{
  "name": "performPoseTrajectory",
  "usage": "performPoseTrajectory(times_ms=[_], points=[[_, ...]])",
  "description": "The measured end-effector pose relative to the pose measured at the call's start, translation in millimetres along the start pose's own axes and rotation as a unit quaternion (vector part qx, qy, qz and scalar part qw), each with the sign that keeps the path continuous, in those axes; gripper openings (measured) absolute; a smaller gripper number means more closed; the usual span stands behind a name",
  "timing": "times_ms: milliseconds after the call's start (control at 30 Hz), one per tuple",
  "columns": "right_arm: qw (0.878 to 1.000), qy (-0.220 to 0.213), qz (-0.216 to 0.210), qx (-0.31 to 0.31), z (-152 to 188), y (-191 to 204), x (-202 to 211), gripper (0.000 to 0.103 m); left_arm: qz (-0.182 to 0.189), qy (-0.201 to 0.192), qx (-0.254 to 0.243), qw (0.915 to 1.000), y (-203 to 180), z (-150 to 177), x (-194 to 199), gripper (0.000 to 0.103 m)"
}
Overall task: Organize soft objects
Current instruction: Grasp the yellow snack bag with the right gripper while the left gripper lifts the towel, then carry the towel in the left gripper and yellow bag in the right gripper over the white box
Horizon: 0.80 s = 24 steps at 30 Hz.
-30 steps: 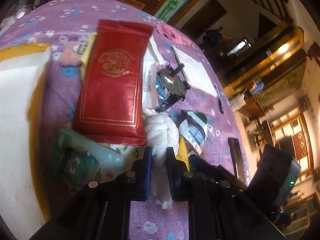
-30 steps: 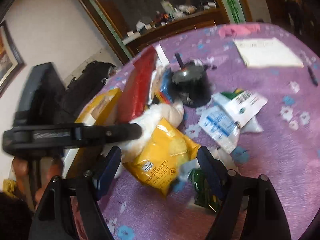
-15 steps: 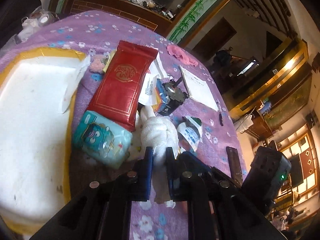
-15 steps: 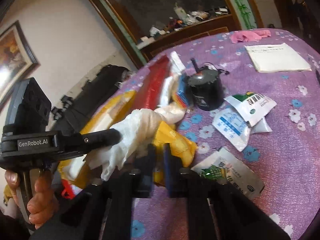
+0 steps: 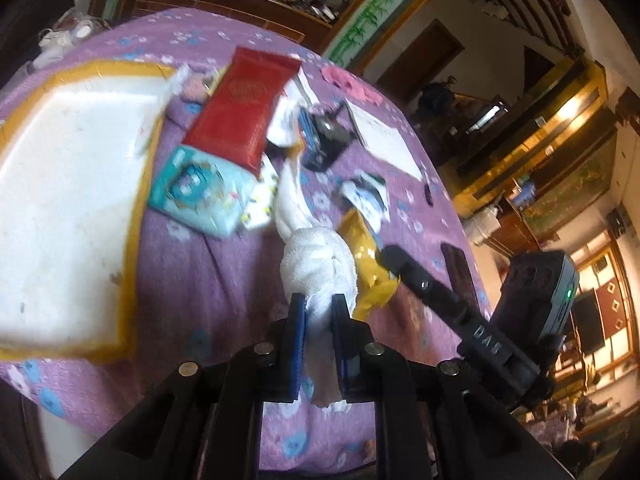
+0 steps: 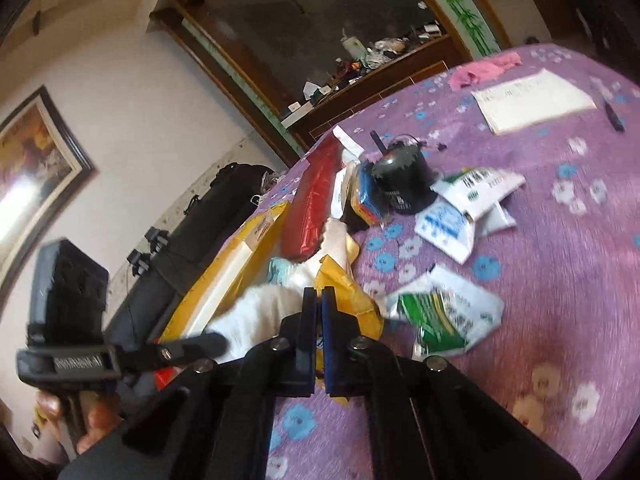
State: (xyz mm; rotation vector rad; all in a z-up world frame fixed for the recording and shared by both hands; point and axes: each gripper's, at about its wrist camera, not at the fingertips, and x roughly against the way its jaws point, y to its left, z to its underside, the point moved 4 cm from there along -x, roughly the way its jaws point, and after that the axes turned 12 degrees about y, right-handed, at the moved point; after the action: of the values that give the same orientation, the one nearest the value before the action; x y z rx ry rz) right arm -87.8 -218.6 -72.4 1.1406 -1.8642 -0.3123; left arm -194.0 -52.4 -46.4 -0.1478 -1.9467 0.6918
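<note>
My left gripper (image 5: 318,304) is shut on a knotted white cloth (image 5: 318,260) and holds it above the purple flowered tablecloth (image 5: 200,280). My right gripper (image 6: 319,296) is shut on a yellow cracker bag (image 6: 344,292) and holds it just right of the cloth; the bag (image 5: 366,256) and the right gripper's finger (image 5: 404,266) show beside the cloth in the left wrist view. The cloth (image 6: 260,312) also shows in the right wrist view, left of the bag.
A white tray with a yellow rim (image 5: 132,200) lies at the left. A red packet (image 5: 240,108), a teal tissue pack (image 5: 192,192), a black jar (image 6: 404,184), white and green sachets (image 6: 448,312), a paper sheet (image 6: 532,100) and a pink cloth (image 6: 484,70) lie on the table.
My right gripper closed on the yellow cracker bag and lifted it. My left gripper rose and pulled back with the white cloth, away from the pile.
</note>
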Motion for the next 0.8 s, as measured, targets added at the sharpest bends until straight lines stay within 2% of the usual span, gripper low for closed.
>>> performPoseTrajectory(times_ms=[67, 100, 167, 200, 233, 333, 567, 633, 667, 700, 733, 800], points=[[1.000, -0.001, 0.004, -0.004, 2, 3, 1, 0.002, -0.014, -0.015, 0.003, 0.9998, 3, 4, 0, 0.014], [1.000, 0.000, 0.006, -0.005, 2, 5, 2, 0.002, -0.016, -0.016, -0.003, 0.9997, 2, 4, 0, 0.021], [1.000, -0.003, 0.007, -0.008, 3, 9, 5, 0.002, -0.029, -0.009, -0.009, 0.9995, 2, 8, 0, 0.037], [1.000, -0.006, 0.005, -0.008, 4, 12, 8, 0.002, -0.036, -0.010, -0.009, 0.9993, 2, 12, 3, 0.053], [1.000, -0.009, 0.007, -0.006, 5, 15, 11, 0.002, -0.035, -0.016, -0.015, 0.9991, 2, 14, 8, 0.060], [1.000, -0.016, 0.023, 0.007, 6, 23, 15, 0.002, -0.038, -0.034, -0.024, 0.9984, 2, 12, 18, 0.067], [1.000, -0.011, 0.023, -0.008, -5, 8, 6, 0.002, -0.053, -0.011, -0.059, 0.9968, -5, -12, -17, 0.065], [1.000, -0.006, 0.021, -0.012, -8, 0, 1, 0.002, -0.053, 0.004, -0.067, 0.9963, -7, -20, -36, 0.051], [1.000, -0.003, 0.021, -0.013, -9, -2, -1, 0.002, -0.070, 0.004, -0.069, 0.9951, -7, -24, -43, 0.051], [1.000, 0.004, 0.024, -0.014, -10, -6, -5, 0.002, -0.094, -0.002, -0.076, 0.9927, -5, -27, -48, 0.040], [1.000, 0.008, 0.026, -0.013, -10, -8, -8, 0.002, -0.116, -0.003, -0.087, 0.9894, -3, -31, -53, 0.036], [1.000, 0.015, 0.015, -0.013, -11, -10, -11, 0.002, -0.095, 0.001, -0.083, 0.9920, 1, -35, -51, 0.035]])
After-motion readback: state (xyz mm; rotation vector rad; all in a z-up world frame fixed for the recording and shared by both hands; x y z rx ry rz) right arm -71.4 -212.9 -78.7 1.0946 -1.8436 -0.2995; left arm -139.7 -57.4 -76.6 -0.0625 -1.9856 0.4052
